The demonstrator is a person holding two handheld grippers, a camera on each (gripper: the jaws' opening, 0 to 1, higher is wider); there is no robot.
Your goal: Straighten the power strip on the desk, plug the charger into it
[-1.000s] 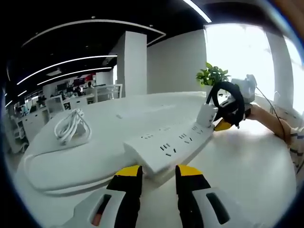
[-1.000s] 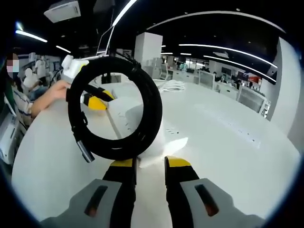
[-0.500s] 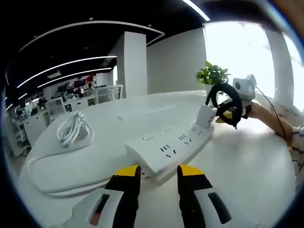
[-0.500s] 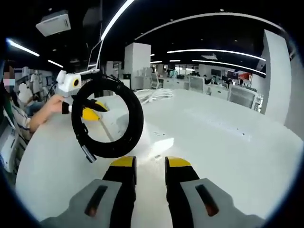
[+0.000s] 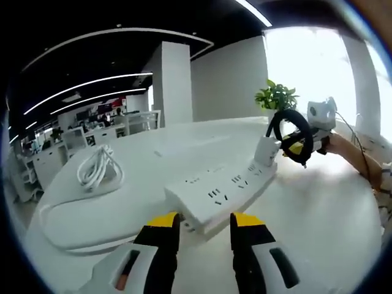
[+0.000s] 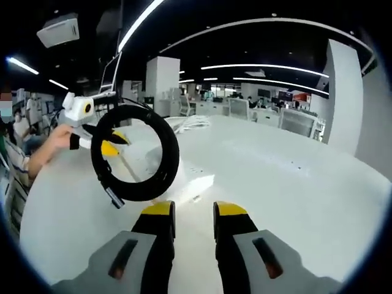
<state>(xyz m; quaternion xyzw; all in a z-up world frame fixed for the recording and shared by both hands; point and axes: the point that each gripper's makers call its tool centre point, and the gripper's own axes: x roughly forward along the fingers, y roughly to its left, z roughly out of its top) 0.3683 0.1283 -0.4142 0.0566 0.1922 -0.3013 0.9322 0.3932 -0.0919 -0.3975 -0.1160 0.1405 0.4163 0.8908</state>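
Landmark: the power strip (image 5: 223, 193), white, lying flat on the white desk (image 5: 318, 214). In the left gripper view I see it just past my left gripper (image 5: 202, 222), near end close to the yellow tips; whether they touch it I can't tell. Jaws stand apart with nothing between them.

White charger (image 5: 267, 150) stands upright at the far end of the strip, seated on its top face. A black cable coil (image 5: 294, 136) hangs just beyond the charger, off that far end. The right gripper (image 5: 298, 149) sits behind the coil, past the strip's far end, a hand (image 5: 335, 145) holding it.

Left of the strip, well apart, a bundle of white cord (image 5: 98, 171) lies on the desk. A potted plant (image 5: 277, 98) stands beyond the strip's far end.

Right gripper view: right gripper (image 6: 190, 211) jaws apart, nothing held. Strip (image 6: 195, 180) sits just ahead of the tips, the coil (image 6: 136, 160) at its left in front of the charger, the left gripper (image 6: 111, 147) beyond it.
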